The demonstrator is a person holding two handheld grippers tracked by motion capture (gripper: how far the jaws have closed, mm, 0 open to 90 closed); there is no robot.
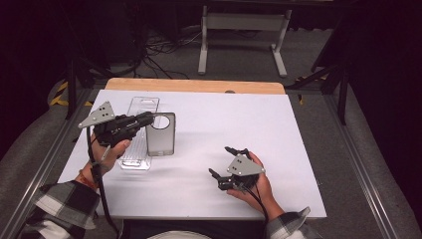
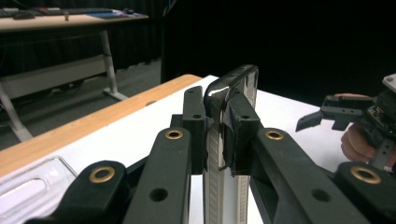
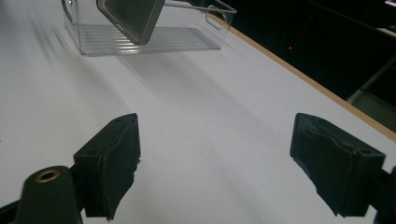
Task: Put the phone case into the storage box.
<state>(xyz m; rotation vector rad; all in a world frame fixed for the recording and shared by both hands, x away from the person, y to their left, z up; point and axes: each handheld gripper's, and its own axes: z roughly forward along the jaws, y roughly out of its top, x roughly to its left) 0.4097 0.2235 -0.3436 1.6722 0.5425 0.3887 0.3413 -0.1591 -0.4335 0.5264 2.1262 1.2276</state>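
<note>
High view: left gripper [image 1: 147, 118] is pinched on the edge of a smoky grey translucent phone case with a round camera cut-out [image 1: 160, 134], holding it just beside a clear plastic rectangular tray [image 1: 141, 130] at the left of the white tabletop [image 1: 249, 124]. Whether the case's lower end rests on the table or hangs clear of it cannot be told from this angle. Right gripper [image 1: 226, 162] sits low near the front edge, well apart from the case, jaws spread, nothing between them. Left gripper view: both black pads [image 2: 240, 135] press on the case [image 2: 233, 88], which stands upright and edge-on between them; a corner of the tray [image 2: 32, 182] shows at lower left, and the right gripper [image 2: 327, 114] shows farther off. Right gripper view: jaws wide apart over bare table, pointed toward the tray [image 3: 149, 39], with the case [image 3: 133, 16] hanging in front of it, its bottom corner tilted down. Judgement on progress: the case is picked up and secured, so the grasp is done. Placement, probably into the tray or onto the table beside it, is not yet done. The right gripper has no job in hand at present.
</note>
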